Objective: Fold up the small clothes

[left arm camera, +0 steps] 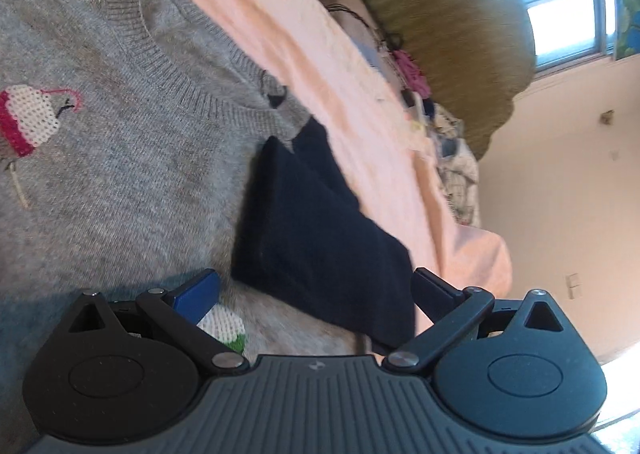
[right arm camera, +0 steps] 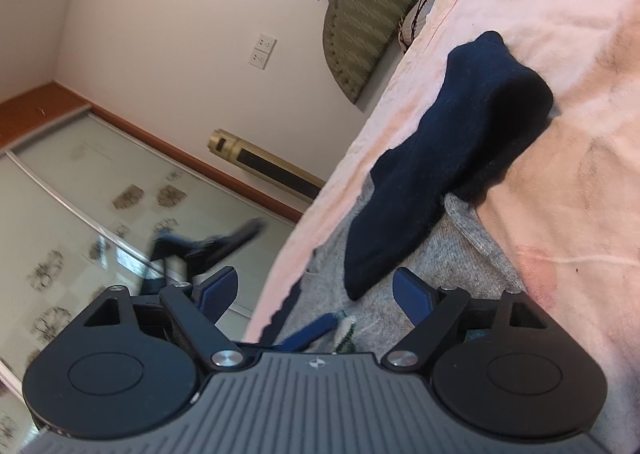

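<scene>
Grey sweater [left arm camera: 120, 157] lies flat on the pink bed [left arm camera: 304, 65], its navy sleeve [left arm camera: 320, 238] folded across the body. Both the left hand-held gripper [left arm camera: 316, 294] and right hand-held gripper [right arm camera: 316, 290] stand wide and empty. Judged next: grasp the other sleeve or hem and fold inward.

Left gripper [left arm camera: 316, 290] tipped downward, jaws spread wide, blue-padded fingers [left arm camera: 196, 294] well apart and gripping nothing. Right gripper [right arm camera: 316, 290] held close to level (rolled well over to one side), jaws wide too, nothing between the pads.
</scene>
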A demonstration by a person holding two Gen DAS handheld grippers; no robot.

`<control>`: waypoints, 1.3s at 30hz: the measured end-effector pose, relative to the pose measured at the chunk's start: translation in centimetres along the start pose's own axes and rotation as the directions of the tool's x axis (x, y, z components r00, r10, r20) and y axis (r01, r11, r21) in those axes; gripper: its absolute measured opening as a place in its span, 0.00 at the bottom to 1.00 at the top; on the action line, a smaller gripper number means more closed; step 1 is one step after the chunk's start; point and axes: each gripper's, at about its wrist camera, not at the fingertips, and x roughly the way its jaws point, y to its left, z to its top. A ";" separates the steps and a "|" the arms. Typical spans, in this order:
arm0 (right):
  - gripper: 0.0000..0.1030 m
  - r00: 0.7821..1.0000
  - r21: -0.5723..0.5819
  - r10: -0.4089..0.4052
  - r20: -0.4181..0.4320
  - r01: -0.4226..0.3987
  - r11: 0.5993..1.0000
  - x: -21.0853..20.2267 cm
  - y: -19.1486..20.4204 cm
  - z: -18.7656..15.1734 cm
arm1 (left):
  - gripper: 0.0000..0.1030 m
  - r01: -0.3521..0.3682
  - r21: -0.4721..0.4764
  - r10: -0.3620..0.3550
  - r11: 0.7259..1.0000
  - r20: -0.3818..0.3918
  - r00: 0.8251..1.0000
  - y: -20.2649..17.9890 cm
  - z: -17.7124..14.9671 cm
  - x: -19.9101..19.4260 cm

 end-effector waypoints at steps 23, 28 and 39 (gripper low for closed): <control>0.97 0.998 -0.070 0.030 -0.059 -0.034 0.997 0.8 0.9 -0.3 | 0.05 -0.495 0.196 0.405 0.847 0.365 0.838 4.3 0.4 -14.3; 0.98 0.992 -0.111 -0.047 -0.115 0.034 0.993 0.9 3.0 0.3 | 0.08 -0.540 0.230 0.450 0.810 0.347 0.823 5.5 -0.6 -14.1; 0.86 0.839 -0.495 -0.532 -0.118 0.415 0.764 11.6 4.5 10.0 | 0.10 -0.499 0.305 0.367 0.811 0.399 0.840 3.4 -1.0 -14.0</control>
